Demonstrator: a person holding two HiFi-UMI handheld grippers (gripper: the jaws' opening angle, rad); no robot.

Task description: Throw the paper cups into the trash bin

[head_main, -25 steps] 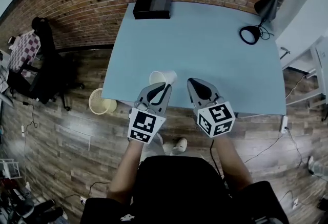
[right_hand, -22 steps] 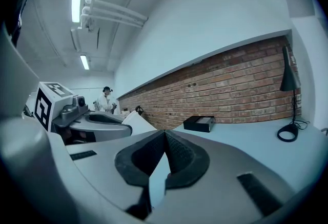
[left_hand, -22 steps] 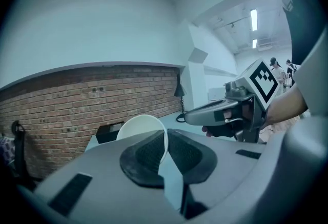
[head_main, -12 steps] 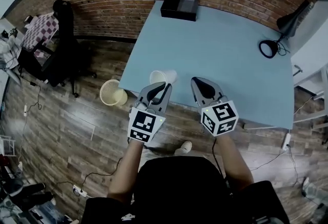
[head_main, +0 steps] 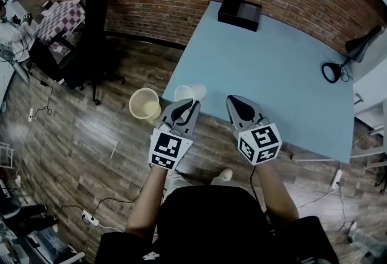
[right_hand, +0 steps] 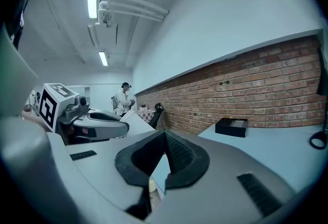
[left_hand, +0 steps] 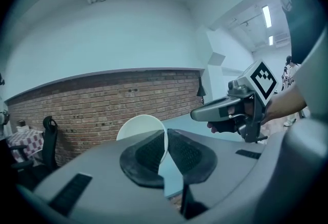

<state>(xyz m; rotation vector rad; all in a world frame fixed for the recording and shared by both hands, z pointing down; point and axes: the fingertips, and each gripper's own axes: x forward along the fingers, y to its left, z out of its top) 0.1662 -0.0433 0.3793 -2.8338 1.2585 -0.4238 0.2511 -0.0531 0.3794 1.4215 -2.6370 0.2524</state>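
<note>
Cup point(head_main: 188, 92) rim sits pinched in left gripper point(head_main: 193, 103); right gripper point(head_main: 231, 99) closed, empty.

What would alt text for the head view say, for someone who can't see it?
Seen from above, a person's left gripper pinches a white cup by its rim at the edge of a blue table. A yellow bin stands on the wood floor just left of the cup; the right gripper is shut and empty.
</note>
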